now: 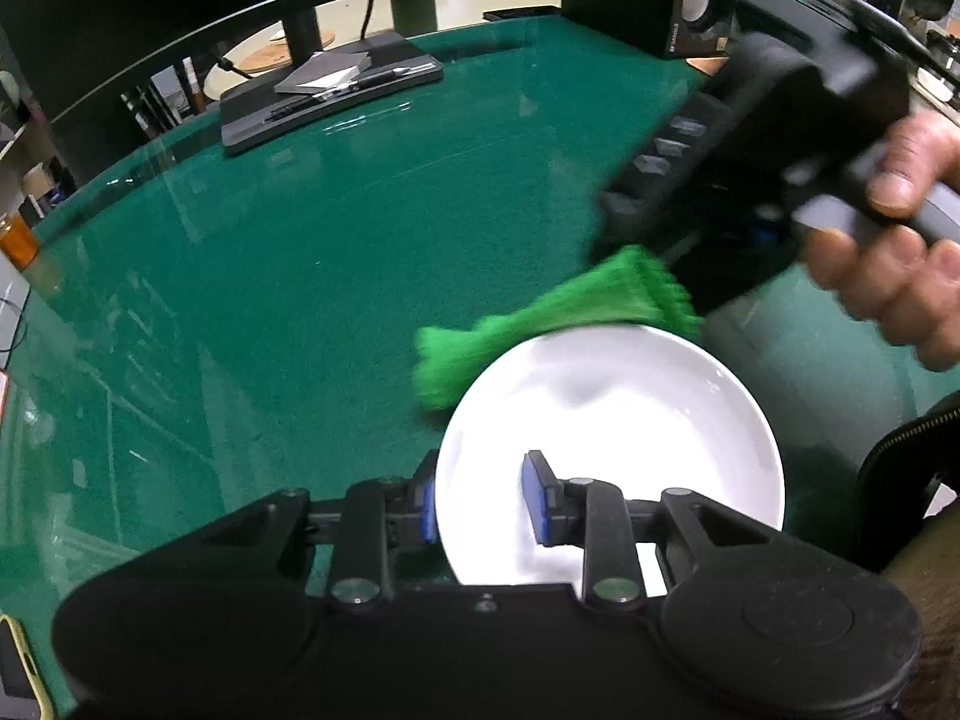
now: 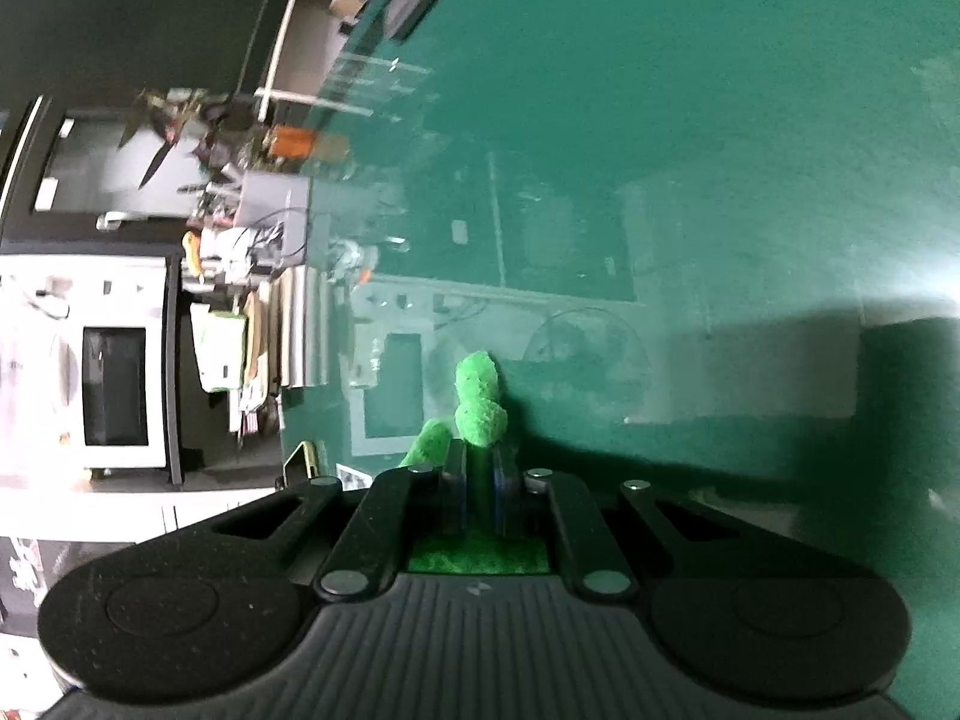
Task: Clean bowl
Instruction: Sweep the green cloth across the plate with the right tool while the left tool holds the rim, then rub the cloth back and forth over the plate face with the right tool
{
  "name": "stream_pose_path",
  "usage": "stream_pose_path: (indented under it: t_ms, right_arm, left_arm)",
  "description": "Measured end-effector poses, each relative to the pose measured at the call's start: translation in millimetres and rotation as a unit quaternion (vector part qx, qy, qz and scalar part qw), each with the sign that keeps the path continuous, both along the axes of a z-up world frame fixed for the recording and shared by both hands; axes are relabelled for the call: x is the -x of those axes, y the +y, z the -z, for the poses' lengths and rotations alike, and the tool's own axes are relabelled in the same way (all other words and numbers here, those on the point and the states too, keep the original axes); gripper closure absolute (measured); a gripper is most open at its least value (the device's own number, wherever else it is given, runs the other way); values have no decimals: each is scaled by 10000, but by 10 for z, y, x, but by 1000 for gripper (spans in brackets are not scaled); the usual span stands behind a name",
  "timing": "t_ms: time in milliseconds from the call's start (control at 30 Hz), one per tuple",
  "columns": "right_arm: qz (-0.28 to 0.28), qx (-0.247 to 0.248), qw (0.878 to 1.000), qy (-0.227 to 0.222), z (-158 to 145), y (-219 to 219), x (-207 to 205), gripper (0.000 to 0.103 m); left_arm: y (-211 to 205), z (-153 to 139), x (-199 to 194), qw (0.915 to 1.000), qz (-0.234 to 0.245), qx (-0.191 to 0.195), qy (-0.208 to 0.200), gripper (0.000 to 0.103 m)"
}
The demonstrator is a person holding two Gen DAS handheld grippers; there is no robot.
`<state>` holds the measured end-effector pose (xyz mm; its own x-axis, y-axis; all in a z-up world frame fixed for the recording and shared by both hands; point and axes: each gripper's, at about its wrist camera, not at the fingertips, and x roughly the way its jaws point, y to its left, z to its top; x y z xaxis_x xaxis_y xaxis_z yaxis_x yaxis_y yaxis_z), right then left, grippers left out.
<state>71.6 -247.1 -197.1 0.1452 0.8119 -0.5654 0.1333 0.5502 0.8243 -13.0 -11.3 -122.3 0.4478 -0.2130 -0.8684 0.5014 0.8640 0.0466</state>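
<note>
A white shallow bowl (image 1: 630, 420) sits on the green glass-topped table (image 1: 300, 270). My left gripper (image 1: 483, 501) holds its near-left rim, one blue pad outside the wall and the other inside. My right gripper (image 1: 681, 285) comes in from the upper right, carried by a person's hand (image 1: 900, 252), and is shut on a bright green cloth (image 1: 540, 318). The cloth trails down-left across the bowl's far rim onto the table. In the right wrist view the cloth (image 2: 480, 408) sticks out past the closed right gripper (image 2: 480, 462); the bowl is out of that view.
A dark monitor stand base (image 1: 330, 90) with pens and a grey pad lies at the back. A black speaker (image 1: 699, 0) stands at the back right. An orange-capped bottle (image 1: 21, 240) is at the left edge, a yellow-cased phone (image 1: 24, 678) at the near left.
</note>
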Motion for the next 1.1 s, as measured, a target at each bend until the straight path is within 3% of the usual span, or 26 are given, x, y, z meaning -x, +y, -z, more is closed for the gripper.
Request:
stream_pose_path:
  t_ms: [167,433,633,833,1100]
  right_arm:
    - [159,49,9998,138,23,-183,147,94]
    - [-294,-136,9993,-178,-20,396,-192,94]
    - [88,-104,9999,-12,13,48,-9,94]
    - [547,-62,9983,211,82,-304,268,94]
    - [725,-143,9969,260,136,-343,298,94]
  left_arm:
    - [-20,6,-8,10000,59,-10,-5,72]
    - [-15,3,3,10000,67,-28,-11,72]
    - [-6,-3,-34,9999,87,73,-7,70]
    - [-42,34,-212,9998,83,197,-41,61]
    - [51,-25,-123,9998,-43,194,-84,62]
